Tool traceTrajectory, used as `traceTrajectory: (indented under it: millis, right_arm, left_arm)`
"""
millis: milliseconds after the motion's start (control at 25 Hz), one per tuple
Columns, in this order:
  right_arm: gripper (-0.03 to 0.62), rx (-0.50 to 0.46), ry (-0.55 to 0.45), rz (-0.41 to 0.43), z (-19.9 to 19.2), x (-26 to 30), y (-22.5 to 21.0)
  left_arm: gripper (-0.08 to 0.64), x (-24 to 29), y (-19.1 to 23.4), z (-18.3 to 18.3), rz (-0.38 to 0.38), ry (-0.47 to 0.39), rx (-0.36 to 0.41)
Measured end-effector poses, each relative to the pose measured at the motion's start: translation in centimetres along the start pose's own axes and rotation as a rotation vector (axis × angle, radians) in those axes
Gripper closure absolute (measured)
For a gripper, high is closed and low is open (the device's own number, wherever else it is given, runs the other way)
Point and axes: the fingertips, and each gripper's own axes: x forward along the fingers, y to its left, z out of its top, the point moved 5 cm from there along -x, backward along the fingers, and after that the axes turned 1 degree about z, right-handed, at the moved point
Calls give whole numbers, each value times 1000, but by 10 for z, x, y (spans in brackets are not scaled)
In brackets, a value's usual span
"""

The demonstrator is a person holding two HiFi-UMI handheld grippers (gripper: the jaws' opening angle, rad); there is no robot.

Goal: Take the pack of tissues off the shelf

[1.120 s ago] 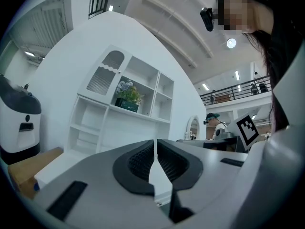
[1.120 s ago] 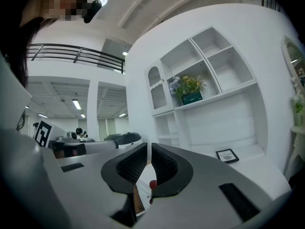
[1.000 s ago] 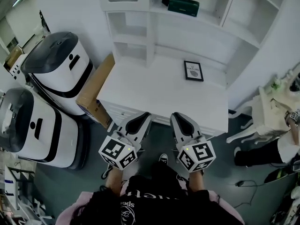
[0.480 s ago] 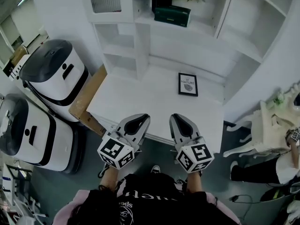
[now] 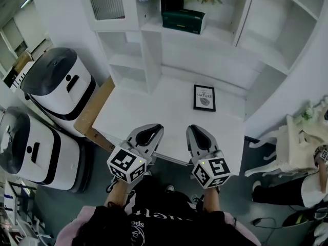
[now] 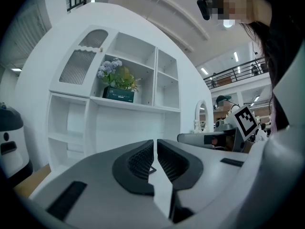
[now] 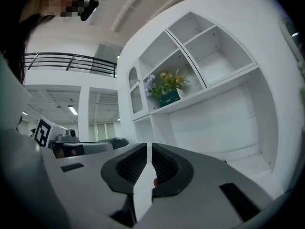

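the dark green rectangular pack of tissues (image 5: 183, 21) lies long side across on the white shelf (image 5: 219, 33), well ahead, slightly nearer the closed, empty right gripper (image 5: 196, 132) than the closed, empty left gripper (image 5: 151, 131).

The shelf (image 5: 225, 32) and the bench (image 5: 154, 111) looked like smooth, matt white painted wood. The pack of tissues (image 5: 183, 20) wore a dark green, faintly glossy wrap. The left gripper (image 5: 152, 129) and right gripper (image 5: 196, 130) had matt grey plastic shells with ribbed black pads (image 6: 140, 160). The box (image 5: 92, 111) at the left looked like plain brown cardboard.
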Motion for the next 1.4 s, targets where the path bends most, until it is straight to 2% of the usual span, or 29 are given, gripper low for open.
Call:
traceTrajectory:
  millis: [360,680,920,1160,1400]
  right_arm:
    - [528,-26,-10,-37,14,48,-21]
    - [528,-61,-31,-92,42,104,-45]
    - [528,-98,-65,-118,73,138,-60]
    - [528,-174,-78,-144,106,165,-75]
    - [526,-247,-84,-142,143,192,-88]
  left_arm:
    - [528,46,50,14,-62,-20,-1]
    - [528,92,110,47,-132,-59,65]
    - [528,120,154,78,-155,-86,121]
    - [525,148,187,112,-181,-120,169]
    - [512,170,213,145,-170,-167,199]
